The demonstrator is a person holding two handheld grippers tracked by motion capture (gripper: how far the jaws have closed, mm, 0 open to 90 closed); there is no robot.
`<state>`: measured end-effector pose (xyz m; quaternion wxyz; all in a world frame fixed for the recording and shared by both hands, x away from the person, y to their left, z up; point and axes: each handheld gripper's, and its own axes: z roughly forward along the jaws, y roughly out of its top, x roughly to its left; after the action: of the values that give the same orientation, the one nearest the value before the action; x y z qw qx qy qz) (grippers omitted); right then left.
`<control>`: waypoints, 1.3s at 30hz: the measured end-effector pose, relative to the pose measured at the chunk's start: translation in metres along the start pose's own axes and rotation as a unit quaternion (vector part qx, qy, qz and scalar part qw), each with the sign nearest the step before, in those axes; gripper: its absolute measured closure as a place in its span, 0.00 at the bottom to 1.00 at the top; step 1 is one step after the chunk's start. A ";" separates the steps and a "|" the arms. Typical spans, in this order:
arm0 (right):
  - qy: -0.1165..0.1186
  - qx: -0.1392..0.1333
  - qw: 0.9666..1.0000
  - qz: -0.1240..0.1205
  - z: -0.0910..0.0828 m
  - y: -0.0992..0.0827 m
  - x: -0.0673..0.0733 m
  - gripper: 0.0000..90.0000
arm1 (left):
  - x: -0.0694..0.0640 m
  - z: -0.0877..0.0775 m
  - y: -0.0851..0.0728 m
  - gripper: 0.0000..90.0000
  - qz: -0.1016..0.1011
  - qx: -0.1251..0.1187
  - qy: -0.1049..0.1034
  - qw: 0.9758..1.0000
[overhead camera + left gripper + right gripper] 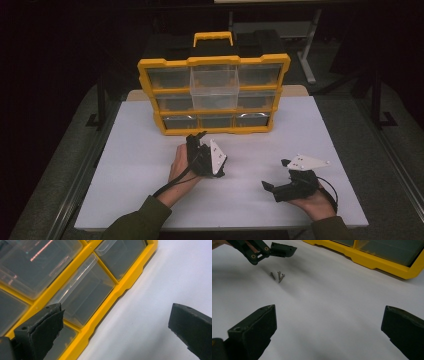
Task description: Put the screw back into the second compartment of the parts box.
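Beneath left gripper [265, 251]: 3 small silvery screws [277, 276].

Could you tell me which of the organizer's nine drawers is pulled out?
The top-row middle drawer of the yellow organizer: its clear front juts forward, while the other eight sit flush in the frame.

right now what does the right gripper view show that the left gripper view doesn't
Right gripper view alone: three small screws lying close together on the white table, with the left gripper hanging just beyond them, and the right gripper open over bare table. Left gripper view alone: a close look into the clear drawers, which look empty. Both: the yellow frame of the drawer organizer standing on the white table.
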<state>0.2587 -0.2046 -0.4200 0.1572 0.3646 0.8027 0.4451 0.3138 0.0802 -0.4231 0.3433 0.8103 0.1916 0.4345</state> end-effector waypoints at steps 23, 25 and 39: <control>0.000 0.000 1.000 -0.001 0.000 0.000 0.000 0.00 | 0.025 0.002 -0.008 0.00 -0.195 -0.045 -0.071 0.977; 0.000 0.000 1.000 -0.001 0.000 0.000 0.000 0.00 | 0.028 0.001 -0.010 0.00 -0.214 -0.050 -0.080 0.972; 0.000 0.000 1.000 -0.001 0.000 0.000 -0.001 0.00 | 0.040 -0.003 -0.017 0.00 -0.241 -0.065 -0.113 0.962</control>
<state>0.2591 -0.2055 -0.4201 0.1579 0.3640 0.8029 0.4449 0.3331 0.1173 -0.4116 0.5093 0.7597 0.3128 0.2560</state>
